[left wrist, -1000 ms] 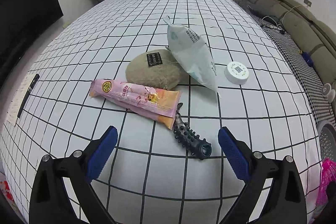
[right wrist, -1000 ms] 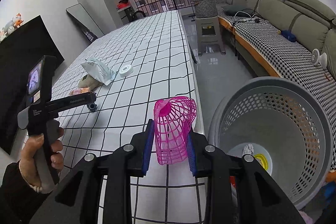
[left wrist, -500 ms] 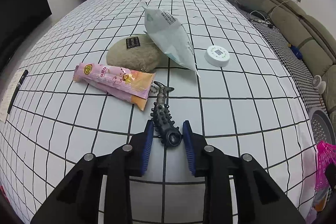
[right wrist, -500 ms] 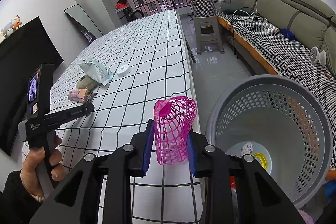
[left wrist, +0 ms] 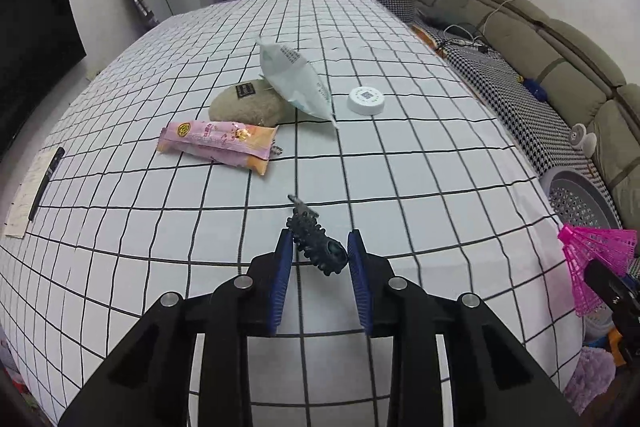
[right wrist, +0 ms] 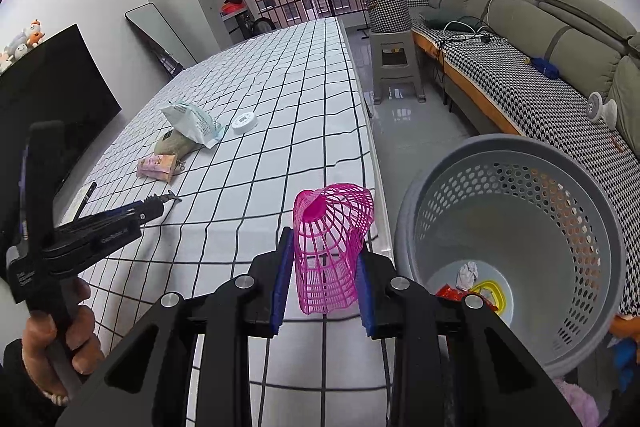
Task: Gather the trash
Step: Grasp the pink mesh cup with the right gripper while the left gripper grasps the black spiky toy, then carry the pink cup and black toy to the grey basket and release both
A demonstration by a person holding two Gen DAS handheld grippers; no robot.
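In bin: a few scraps at lower right of grey perforated basket (right wrist: pixel 600 227) | my left gripper (left wrist: pixel 318 253) pinches black knobbly rubber piece (left wrist: pixel 316 247), lower centre | my right gripper (right wrist: pixel 322 267) clamps pink plastic mesh cone (right wrist: pixel 328 247) beside basket | left: pink snack wrapper (left wrist: pixel 216 141), pale pouch (left wrist: pixel 296 85), centre.

The worktop (left wrist: pixel 400 167) is covered in a matt white cloth with a black grid, a bit wrinkly. Pink snack wrapper (left wrist: pixel 216 143) looks like glossy plastic film, the pale pouch (left wrist: pixel 296 83) is crinkly plastic too. The black knobbly toy (left wrist: pixel 316 247) seems rubbery and matt. Pink mesh cup (right wrist: pixel 328 251) is shiny plastic netting, and the grey basket (right wrist: pixel 520 163) is smooth perforated plastic.
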